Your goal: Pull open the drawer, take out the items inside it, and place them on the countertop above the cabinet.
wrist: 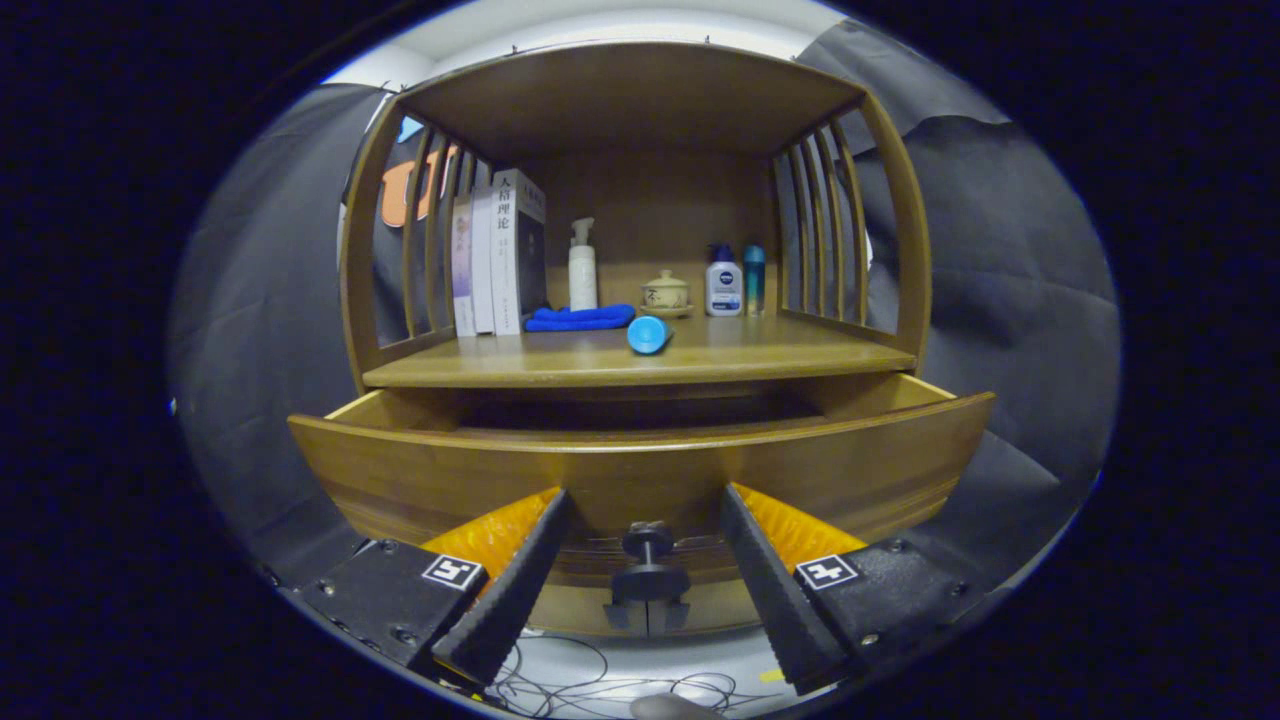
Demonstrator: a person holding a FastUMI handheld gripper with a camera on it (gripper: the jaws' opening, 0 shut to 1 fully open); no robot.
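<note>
Gripper (645,520): fingers apart, empty, flanking drawer (640,470) knob (648,545), lower centre. Next: lift over front, reach inside slowly.

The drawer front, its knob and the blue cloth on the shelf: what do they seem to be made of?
The drawer front looks like wood with a glossy varnish: grain lines and a light sheen show. The knob, between the open gripper fingers and untouched, looks like dark metal or plastic; I cannot tell which. The blue cloth looks like soft, matte fabric, folded and slumped.
</note>
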